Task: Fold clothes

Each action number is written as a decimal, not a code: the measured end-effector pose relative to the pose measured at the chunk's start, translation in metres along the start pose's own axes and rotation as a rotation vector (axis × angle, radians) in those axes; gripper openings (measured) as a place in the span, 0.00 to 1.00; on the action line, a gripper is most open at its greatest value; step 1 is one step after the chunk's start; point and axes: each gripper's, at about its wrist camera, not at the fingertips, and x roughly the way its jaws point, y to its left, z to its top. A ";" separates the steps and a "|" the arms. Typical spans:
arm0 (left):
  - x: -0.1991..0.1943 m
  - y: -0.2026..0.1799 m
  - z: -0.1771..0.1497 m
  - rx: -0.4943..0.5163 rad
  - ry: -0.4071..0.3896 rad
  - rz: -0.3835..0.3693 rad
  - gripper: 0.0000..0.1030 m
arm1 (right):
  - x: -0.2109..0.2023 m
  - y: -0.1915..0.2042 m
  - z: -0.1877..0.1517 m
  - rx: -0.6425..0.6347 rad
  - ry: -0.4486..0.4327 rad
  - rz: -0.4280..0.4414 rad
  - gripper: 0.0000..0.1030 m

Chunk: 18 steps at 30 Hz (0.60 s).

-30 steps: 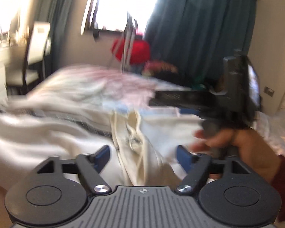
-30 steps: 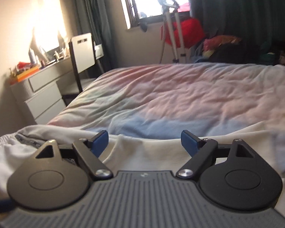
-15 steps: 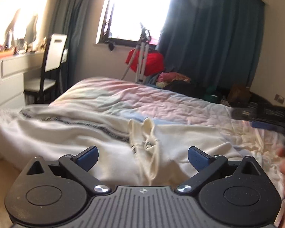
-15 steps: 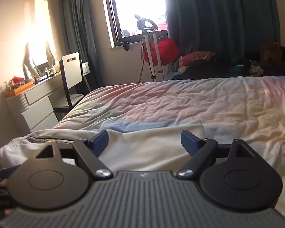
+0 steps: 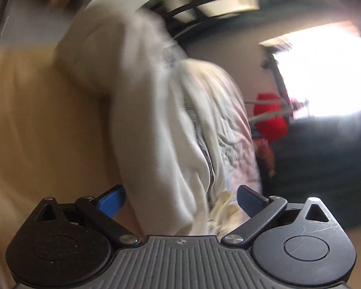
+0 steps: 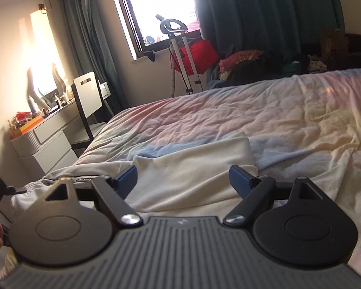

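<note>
We see a cream garment (image 6: 192,168) lying on the near part of the bed (image 6: 264,110).

From the left, our left gripper (image 5: 180,198) is rolled sideways in a blurred view, jaws closing slightly yet wide apart, cloth between them but unpressed. Our right gripper (image 6: 183,179) hovers spread and empty over the garment's folded edge; bare bedding stretches beyond, and a chair (image 6: 87,96) stands at the bed's left edge.
</note>
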 end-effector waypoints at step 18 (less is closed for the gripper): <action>0.008 0.012 0.084 0.094 -0.308 0.158 0.24 | 0.108 0.031 -0.050 -0.115 0.265 -0.047 0.84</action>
